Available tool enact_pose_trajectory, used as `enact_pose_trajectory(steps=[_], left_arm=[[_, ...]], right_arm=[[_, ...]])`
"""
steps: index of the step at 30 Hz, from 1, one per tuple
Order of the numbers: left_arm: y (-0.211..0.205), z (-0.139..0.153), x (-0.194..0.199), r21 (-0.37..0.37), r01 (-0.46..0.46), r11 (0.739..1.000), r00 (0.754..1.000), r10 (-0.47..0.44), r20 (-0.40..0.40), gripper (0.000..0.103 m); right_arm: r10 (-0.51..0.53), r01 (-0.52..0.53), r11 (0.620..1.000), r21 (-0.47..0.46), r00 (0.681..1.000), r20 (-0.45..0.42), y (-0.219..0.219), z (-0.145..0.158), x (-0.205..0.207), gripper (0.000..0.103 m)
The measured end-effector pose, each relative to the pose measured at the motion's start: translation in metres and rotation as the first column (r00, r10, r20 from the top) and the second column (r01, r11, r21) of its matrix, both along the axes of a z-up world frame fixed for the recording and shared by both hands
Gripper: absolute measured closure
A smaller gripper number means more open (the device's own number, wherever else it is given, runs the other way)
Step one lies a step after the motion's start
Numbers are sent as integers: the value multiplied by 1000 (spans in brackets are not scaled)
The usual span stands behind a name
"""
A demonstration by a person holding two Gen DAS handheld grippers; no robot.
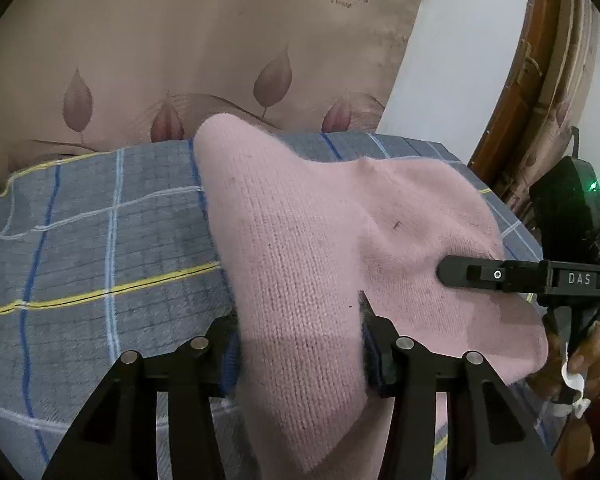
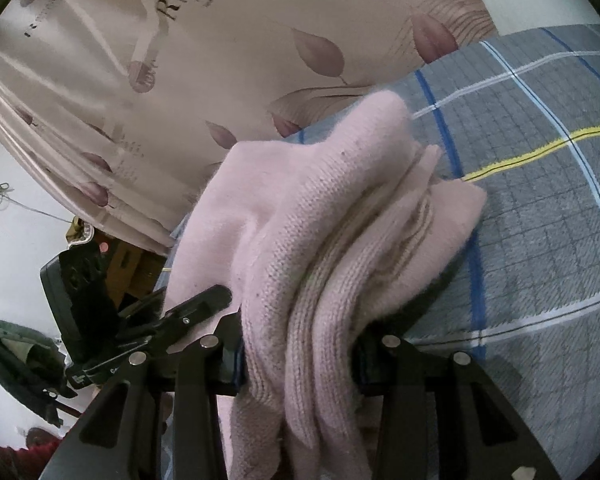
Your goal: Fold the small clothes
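Across the bed lies a grey checked blanket (image 1: pixel 80 248), with a leaf-printed curtain (image 1: pixel 180 48) hanging behind it. On the blanket, and partly lifted off it, is the pink knitted garment (image 1: pixel 300 240), small and soft, bunched into several layers. Its long axis seems to run away from the person toward the curtain, one rounded end pointing at the far edge of the blanket; beyond that I cannot tell its shape. Both claws have it at the near end. The left gripper (image 1: pixel 300 356) is clamped on a thick fold of the knit, its jaws held fairly wide by the bulk. The right gripper (image 2: pixel 300 344) pinches the stacked, ribbed layers in the same way, close beside the left one. To fold this well, I'd judge the two should travel together and level, carrying the near edge over toward the far end and laying it down flat before letting go, so the layers don't slide apart.
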State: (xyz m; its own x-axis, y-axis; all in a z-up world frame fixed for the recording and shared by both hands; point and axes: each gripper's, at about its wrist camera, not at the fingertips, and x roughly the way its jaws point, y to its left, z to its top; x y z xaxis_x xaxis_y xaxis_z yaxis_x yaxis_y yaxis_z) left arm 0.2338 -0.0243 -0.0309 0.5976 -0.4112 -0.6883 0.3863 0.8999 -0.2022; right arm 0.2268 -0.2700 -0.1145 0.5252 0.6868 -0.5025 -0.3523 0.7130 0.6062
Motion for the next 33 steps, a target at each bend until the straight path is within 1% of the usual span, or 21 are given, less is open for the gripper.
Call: enact_pose_trajectory(steps=[8,19,26,33], left_arm=[[22,17,-33,-17,-40,999,999,40,19,54],[66,34,-98,-7,-109,994,993,109,48,54],[88,35,-132,-5,-132,991,989,132,62,54],[95,31,-157,6,-137,990,988,137,65,54]], right_arm=[[39,-39,999,11,999,23,21,12,-24,66],[113,-114,993,16,992,52,65,19,-68,66],[147,-148,989,7,987,59,89,22,-95,66],[160,-159,987,-7,986,55,98,18,-118,67]])
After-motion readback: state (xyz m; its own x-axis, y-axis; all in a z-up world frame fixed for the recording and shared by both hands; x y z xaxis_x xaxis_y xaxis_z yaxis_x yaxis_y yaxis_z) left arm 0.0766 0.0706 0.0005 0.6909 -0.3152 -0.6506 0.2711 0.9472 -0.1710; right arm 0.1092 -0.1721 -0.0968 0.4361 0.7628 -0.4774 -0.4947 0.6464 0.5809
